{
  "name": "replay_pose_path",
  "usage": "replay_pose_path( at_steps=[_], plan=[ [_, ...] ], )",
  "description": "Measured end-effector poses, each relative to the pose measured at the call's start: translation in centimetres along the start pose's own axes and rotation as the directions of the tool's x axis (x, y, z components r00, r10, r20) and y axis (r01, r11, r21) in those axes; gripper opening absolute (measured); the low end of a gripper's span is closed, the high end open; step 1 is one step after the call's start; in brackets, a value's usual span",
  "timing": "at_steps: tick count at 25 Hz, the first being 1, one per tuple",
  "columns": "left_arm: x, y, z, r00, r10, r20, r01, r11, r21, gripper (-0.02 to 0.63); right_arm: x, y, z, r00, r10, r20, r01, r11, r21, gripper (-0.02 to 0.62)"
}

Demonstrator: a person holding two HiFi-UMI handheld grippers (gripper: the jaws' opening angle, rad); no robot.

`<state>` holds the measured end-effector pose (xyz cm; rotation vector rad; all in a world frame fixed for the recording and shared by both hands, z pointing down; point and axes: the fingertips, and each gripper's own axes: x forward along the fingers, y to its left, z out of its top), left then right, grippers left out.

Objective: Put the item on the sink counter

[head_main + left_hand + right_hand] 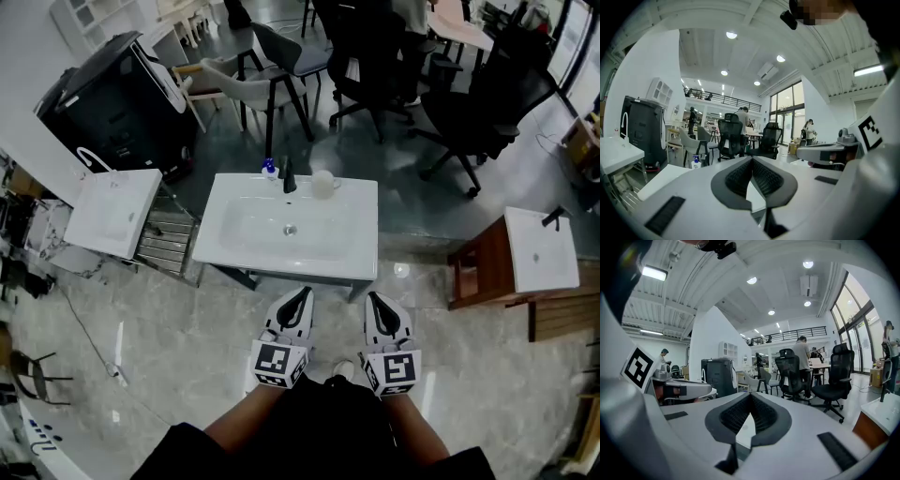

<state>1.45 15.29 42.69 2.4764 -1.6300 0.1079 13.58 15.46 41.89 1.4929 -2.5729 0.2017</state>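
Observation:
The white sink counter [360, 234] stands just ahead of me, with a basin in its middle and a black faucet [289, 176] at its back edge. On that back edge sit a small blue-capped bottle [270, 169] and a white cup [324, 183]. My left gripper [302, 293] and right gripper [373, 297] hover side by side just short of the counter's near edge, both shut with nothing between the fingers. In the left gripper view the shut left gripper [751, 161] points over the counter [665, 180] toward the bottle [696, 162]. The right gripper view shows the right gripper [750, 398] shut and empty.
A second white sink [117, 211] stands at the left beside a metal rack [169, 242], and a third sink [541, 248] rests on a wooden stand at the right. A large black case [117, 98], grey chairs [272, 70] and black office chairs [469, 112] stand beyond the counter.

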Motion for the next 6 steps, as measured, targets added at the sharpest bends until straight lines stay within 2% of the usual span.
replay_pose_path(
  at_steps=[6],
  plan=[
    [-1.6, 3.4, 0.1, 1.0, -0.006, -0.006, 0.006, 1.0, -0.019, 0.015, 2.1, 3.4, 0.7, 1.0, 0.001, 0.0, -0.001, 1.0, -0.008, 0.031]
  ],
)
